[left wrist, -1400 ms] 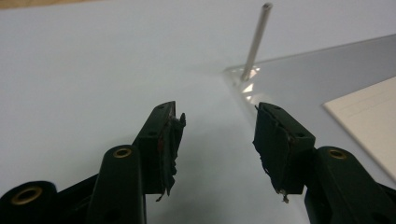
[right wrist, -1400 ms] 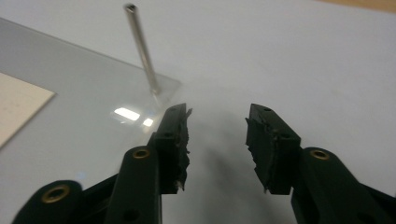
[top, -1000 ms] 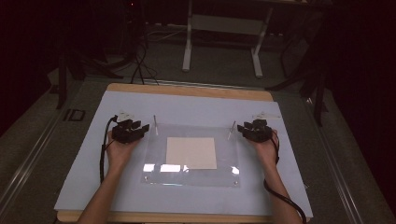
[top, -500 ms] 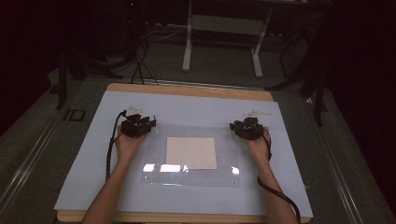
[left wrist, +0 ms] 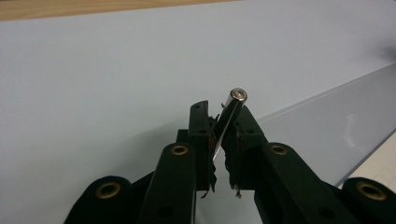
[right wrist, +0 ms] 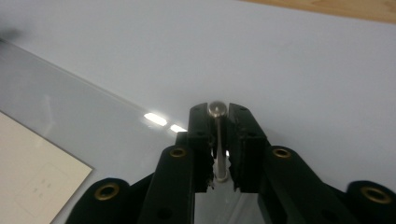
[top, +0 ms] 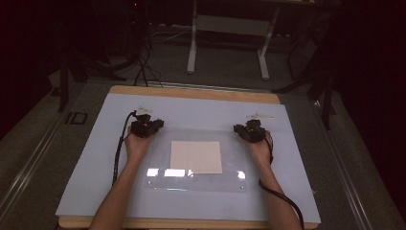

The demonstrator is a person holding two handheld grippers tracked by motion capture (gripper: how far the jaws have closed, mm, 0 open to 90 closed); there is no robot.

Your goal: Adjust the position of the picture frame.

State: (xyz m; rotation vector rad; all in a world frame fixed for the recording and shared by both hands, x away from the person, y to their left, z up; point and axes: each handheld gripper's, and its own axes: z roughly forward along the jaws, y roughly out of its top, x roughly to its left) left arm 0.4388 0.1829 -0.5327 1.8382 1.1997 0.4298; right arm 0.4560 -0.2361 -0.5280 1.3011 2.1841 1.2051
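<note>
The table [top: 191,92] has a wooden top, and a large pale blue sheet [top: 95,163] covers almost all of it. The room around is dark; behind the table stands a white frame [top: 230,28] with two legs, and some cables [top: 143,67] lie on the grey floor [top: 28,158].

On the sheet lies one clear plate [top: 196,179], flat, with one beige square [top: 197,156] at its middle. Two small screws are visible at its near corners.

There are two hands and two hand-held grippers. The left hand-held gripper [top: 146,127] is at the far left corner of the plate, the right hand-held gripper [top: 250,131] at the far right corner.

In the left gripper view the jaws are closed on one metal pin [left wrist: 229,116]; its long axis is tilted, the round head up and leaning to the right. In the right gripper view the jaws are closed on a second pin [right wrist: 218,135], which stands nearly straight along the jaws, head on top.
</note>
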